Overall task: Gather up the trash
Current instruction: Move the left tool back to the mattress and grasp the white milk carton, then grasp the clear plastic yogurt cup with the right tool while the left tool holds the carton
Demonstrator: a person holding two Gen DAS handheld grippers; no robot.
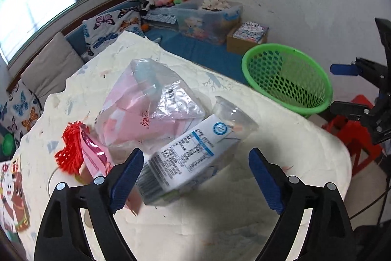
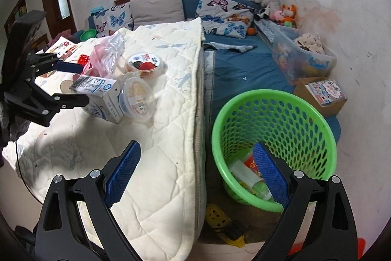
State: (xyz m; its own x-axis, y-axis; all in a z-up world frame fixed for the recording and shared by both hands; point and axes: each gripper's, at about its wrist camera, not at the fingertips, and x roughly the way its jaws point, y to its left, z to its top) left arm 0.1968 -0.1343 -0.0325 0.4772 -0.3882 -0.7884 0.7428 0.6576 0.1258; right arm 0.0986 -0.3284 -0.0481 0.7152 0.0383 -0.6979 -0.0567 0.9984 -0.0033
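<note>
The left tool (image 1: 195, 173) is angled downward, jaws spread wide, gripping nothing; the milk carton (image 1: 185, 158) lies between them, long axis slanting away rightward; the right tool (image 2: 195, 170) is held open beside the green basket (image 2: 288, 102).

I see a surface (image 2: 156, 138) covered by a cream quilted pad. On it lie a milk carton (image 2: 102, 97) on its side, a clear lidded cup (image 2: 136, 96) touching the carton's end, a fruit cup (image 2: 144, 64) behind them, a clear bag (image 1: 146, 102) with pink paper inside, a pink wrapper (image 1: 94, 158) and a red mesh (image 1: 69, 143) beside the bag. On the floor (image 2: 212, 199) just beside the surface's edge I see a green basket (image 2: 273, 138) and a yellow power strip (image 2: 220, 219).
</note>
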